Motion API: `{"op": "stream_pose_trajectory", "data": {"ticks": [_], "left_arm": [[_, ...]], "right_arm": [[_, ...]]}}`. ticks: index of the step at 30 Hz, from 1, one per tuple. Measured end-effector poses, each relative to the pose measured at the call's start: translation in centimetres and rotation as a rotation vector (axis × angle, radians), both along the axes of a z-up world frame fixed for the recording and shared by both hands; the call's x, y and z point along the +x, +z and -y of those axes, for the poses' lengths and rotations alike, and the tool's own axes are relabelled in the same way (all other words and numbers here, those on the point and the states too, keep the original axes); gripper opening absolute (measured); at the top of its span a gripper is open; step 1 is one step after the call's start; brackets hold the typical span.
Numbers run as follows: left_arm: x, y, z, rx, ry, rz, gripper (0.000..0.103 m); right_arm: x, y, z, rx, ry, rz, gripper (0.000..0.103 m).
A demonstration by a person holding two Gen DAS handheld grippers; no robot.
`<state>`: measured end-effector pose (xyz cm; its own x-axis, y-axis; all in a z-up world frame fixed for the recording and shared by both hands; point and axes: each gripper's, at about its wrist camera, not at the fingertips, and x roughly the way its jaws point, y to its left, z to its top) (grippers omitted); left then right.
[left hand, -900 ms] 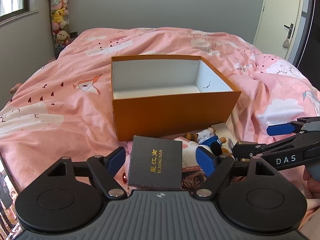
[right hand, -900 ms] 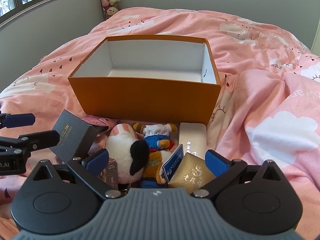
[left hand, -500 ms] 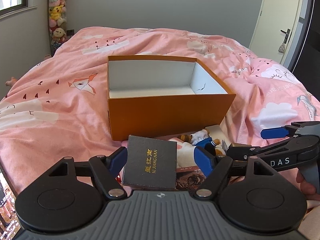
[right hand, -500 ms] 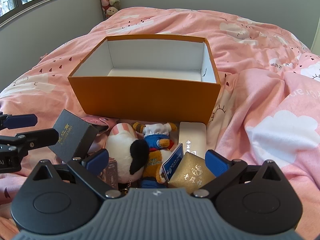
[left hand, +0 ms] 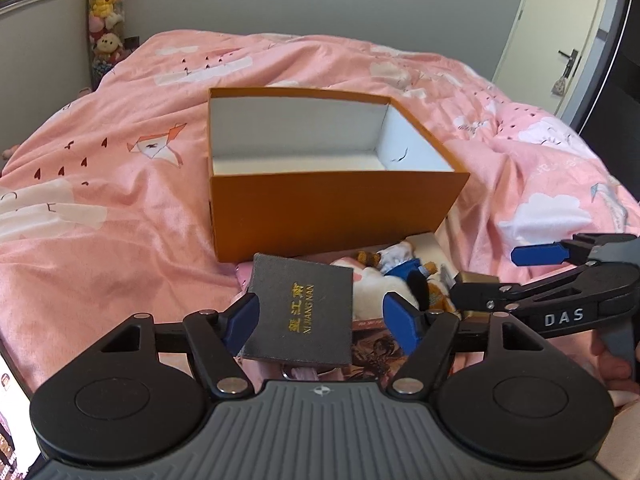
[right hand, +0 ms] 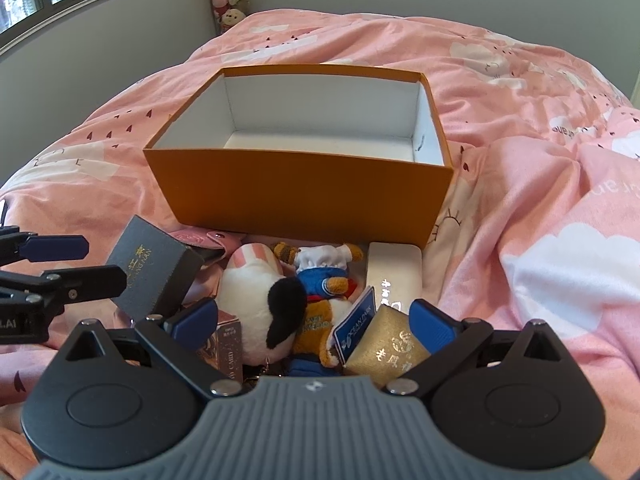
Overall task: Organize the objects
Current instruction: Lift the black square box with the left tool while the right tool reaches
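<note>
I hold two grippers over a bed with a pink blanket (left hand: 100, 200). My left gripper (left hand: 320, 318) points down at a dark grey box (left hand: 302, 312) with gold letters on its lid. Its jaws stand wide, one blue pad on each side of this box. The left pad looks to be at the box's edge, but I cannot tell if it really touches; the right pad is clearly apart from it — so the box is between the jaws, not gripped. In the right wrist view the same dark box (right hand: 154, 268) sits tilted, one corner up, leaning on the other things.

My right gripper (right hand: 314, 318) is also wide open and grips nothing. Between and just beyond its pads lies a small pile: a white plush toy with a black ear (right hand: 260, 300), a small plush doll in blue clothes with a white hat (right hand: 320, 276), a blue card (right hand: 356, 328), a gold pouch (right hand: 390, 348) touching the right pad, and a flat white case (right hand: 394, 276) behind it. A pink pouch with a snap button (right hand: 208, 238) lies near the dark box.

Behind the pile stands an orange box (right hand: 300, 192) with a white inside — open at the top, nothing visible in it. The pile lies just beside its front wall.

From the left view, my right gripper (left hand: 536, 276) comes in from the right side, above the gold pouch (left hand: 476, 280).
</note>
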<state>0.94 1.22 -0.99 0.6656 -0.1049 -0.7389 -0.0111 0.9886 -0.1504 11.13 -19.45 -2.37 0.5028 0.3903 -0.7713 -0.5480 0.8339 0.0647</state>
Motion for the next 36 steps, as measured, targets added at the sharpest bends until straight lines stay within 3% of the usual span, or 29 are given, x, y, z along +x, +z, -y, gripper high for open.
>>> {"op": "stream_pose_trajectory", "data": {"ticks": [2,11,23,31,36], "left_arm": [[0.3,-0.3,0.2,0.034,0.002,-0.020,0.090],[2.0,-2.5,0.3,0.118,0.002,-0.107,0.090],[3.7,-4.2,1.1,0.128,-0.041,-0.164,0.093],[3.2,-3.6,-0.1,0.072,0.005,-0.129,0.089],[2.8,-2.6,-0.8,0.040,0.031,-0.095,0.089]], "right_arm": [[0.1,0.1,-0.2,0.001,0.025,-0.008,0.087],[1.8,-0.5,-1.7,0.012,0.133,-0.100,0.063],[2.8,-1.7,-2.7,0.026,0.205,-0.199,0.052],[2.3,-2.4,-2.7,0.057,0.253,-0.294,0.049],[2.7,-4.5,-3.0,0.072,0.254,-0.406,0.049]]}}
